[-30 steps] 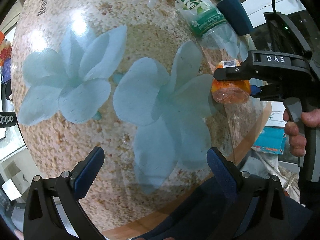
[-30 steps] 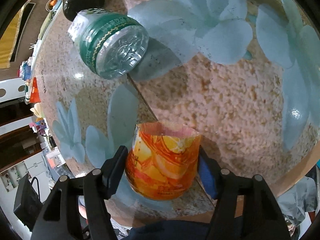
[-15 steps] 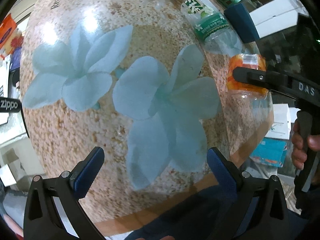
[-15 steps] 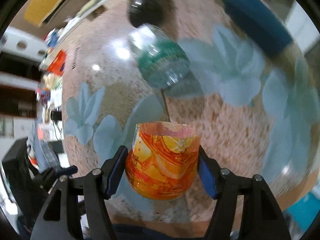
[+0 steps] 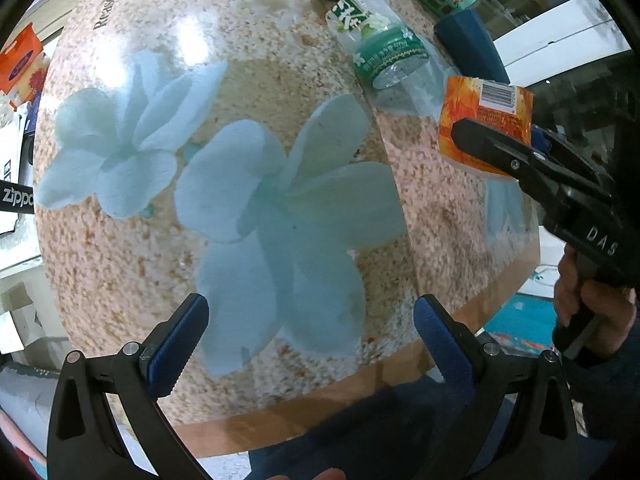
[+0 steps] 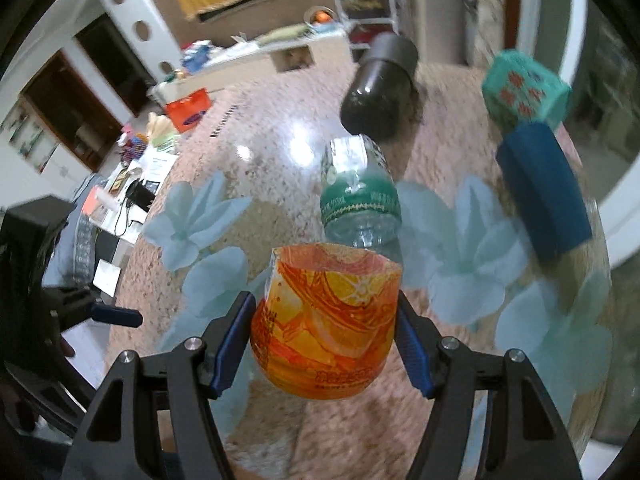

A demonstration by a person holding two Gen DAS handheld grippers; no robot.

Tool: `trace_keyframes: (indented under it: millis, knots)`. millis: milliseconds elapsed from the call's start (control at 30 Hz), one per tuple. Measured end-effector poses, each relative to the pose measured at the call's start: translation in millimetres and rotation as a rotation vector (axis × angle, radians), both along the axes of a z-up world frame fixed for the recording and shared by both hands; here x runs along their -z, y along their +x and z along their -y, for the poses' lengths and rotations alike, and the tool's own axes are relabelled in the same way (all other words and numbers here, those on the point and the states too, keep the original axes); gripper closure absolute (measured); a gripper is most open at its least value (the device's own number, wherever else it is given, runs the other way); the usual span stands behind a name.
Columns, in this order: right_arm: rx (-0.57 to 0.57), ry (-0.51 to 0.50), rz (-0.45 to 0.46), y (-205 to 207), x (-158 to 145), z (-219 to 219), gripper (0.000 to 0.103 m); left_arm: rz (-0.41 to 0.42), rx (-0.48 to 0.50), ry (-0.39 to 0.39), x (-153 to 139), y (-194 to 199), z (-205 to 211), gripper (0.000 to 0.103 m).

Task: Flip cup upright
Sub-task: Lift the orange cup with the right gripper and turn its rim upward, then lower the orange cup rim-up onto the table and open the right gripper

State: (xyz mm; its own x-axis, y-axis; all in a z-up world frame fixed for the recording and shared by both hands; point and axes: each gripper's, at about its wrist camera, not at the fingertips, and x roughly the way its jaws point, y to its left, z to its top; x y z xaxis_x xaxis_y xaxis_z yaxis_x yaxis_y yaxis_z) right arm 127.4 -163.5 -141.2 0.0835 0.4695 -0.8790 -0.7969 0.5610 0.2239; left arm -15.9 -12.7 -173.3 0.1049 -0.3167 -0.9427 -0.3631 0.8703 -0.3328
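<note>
We hold the cup [image 6: 326,326] in the right hand-held gripper [image 6: 326,344], its blue pads pressed to the orange wrapper on either side, clear of the worktop [image 5: 248,92] and, by the left wrist view, raised above its right part with the barcode end uppermost and the rounded end below the finger. From that view the cup looks close to vertical; whether the cut rim is the top we judge likely but cannot confirm, since the rim shows only in the right wrist view, pointing away from the camera. The left hand-held gripper [image 5: 310,334] waits wide open and empty over the near edge, well apart from the cup. To finish the step well, we should bring the wrist level so that the rounded base faces straight down, then lower onto bare surface on the near side of the lying green bottle [image 6: 360,196], which sits just behind the cup, and well left of the blue block [image 6: 542,192]. The wall looks thin and soft, so we should keep the squeeze light, set the base flat before letting go, and open the pads evenly, lest one side drag the cup over.
</note>
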Motion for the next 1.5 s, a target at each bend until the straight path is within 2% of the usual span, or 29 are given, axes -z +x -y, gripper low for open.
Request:
trace_keyframes:
  millis: [133, 233, 433, 633, 900, 967, 1100, 1167, 1267, 1400, 1500]
  knots:
    - [-0.091, 0.070, 0.072, -3, 11, 4, 0.038, -0.014, -0.033, -0.003, 11, 4, 15, 0.000]
    - [-0.134, 0.088, 0.072, -3, 22, 5, 0.038, -0.034, -0.045, -0.007, 20, 4, 25, 0.000]
    - [-0.211, 0.114, 0.161, -10, 41, 9, 0.038, -0.057, -0.052, -0.019, 35, 3, 45, 0.000]
    - [-0.257, 0.092, 0.122, -19, 63, 2, 0.037, -0.071, -0.066, -0.013, 43, 3, 57, 0.000]
    - [-0.244, 0.089, 0.098, -17, 63, -4, 0.036, -0.074, -0.067, -0.014, 46, 3, 65, 0.000]
    - [-0.231, 0.093, 0.091, -14, 64, 1, 0.022, -0.081, -0.061, -0.020, 48, 6, 57, 0.000]
    - [-0.222, 0.118, 0.050, -9, 55, 4, 0.017, -0.087, -0.038, -0.021, 48, 18, 60, 0.000]
    - [-0.226, 0.133, 0.020, -8, 48, 6, 0.008, -0.085, -0.036, -0.018, 47, 21, 61, 0.000]
    - [-0.216, 0.136, 0.023, -6, 29, 8, 0.008, -0.068, -0.048, -0.016, 39, 24, 58, 0.000]
    - [-0.159, 0.127, -0.002, 1, 5, 15, 0.006, -0.015, -0.098, 0.038, 18, 22, 49, 0.000]
    - [-0.083, 0.082, -0.015, 8, -13, 21, 0.000, 0.029, -0.137, 0.074, -3, 21, 40, 0.000]
